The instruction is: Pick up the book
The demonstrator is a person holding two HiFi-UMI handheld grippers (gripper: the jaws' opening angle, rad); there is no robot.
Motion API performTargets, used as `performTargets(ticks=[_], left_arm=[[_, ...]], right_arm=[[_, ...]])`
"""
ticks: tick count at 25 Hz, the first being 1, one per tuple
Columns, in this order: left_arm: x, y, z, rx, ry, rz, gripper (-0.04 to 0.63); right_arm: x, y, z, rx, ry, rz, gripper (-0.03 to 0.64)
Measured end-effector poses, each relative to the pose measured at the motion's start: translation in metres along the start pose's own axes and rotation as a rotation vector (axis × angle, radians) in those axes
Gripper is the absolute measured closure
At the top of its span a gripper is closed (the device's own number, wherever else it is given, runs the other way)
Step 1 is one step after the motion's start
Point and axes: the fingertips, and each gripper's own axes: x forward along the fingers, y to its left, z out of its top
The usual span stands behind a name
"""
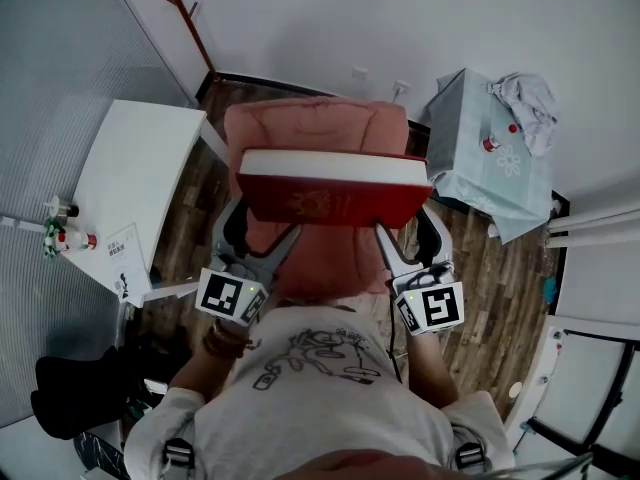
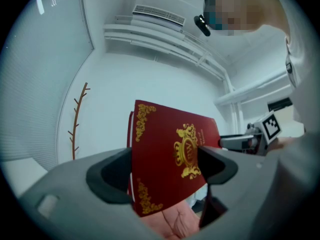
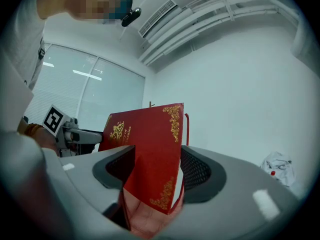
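Note:
A thick dark-red book [image 1: 335, 196] with gold ornament on its cover is held up in the air, white page edge toward the top of the head view. My left gripper [image 1: 268, 236] is shut on its lower left part, and my right gripper [image 1: 392, 236] is shut on its lower right part. In the left gripper view the book [image 2: 167, 154] stands between the dark pads of that gripper [image 2: 165, 171]. In the right gripper view the book [image 3: 147, 144] fills the gap of that gripper [image 3: 157, 171], and the left gripper's marker cube [image 3: 54, 120] shows beyond it.
A pink padded chair [image 1: 315, 128] sits directly below the book. A white table [image 1: 140, 183] with small bottles [image 1: 62, 236] stands at the left. At the right a teal-covered table [image 1: 490, 168] carries a crumpled cloth [image 1: 525, 98]. A dark bag [image 1: 80, 393] lies on the floor at lower left.

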Motion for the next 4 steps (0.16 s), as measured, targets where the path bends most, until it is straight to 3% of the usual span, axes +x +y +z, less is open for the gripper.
performTargets(ticks=[4], left_arm=[[0.0028, -0.0001, -0.0011, -0.016, -0.001, 0.002, 0.189]], right_arm=[[0.0004, -0.0024, -0.0006, -0.006, 0.003, -0.003, 0.325]])
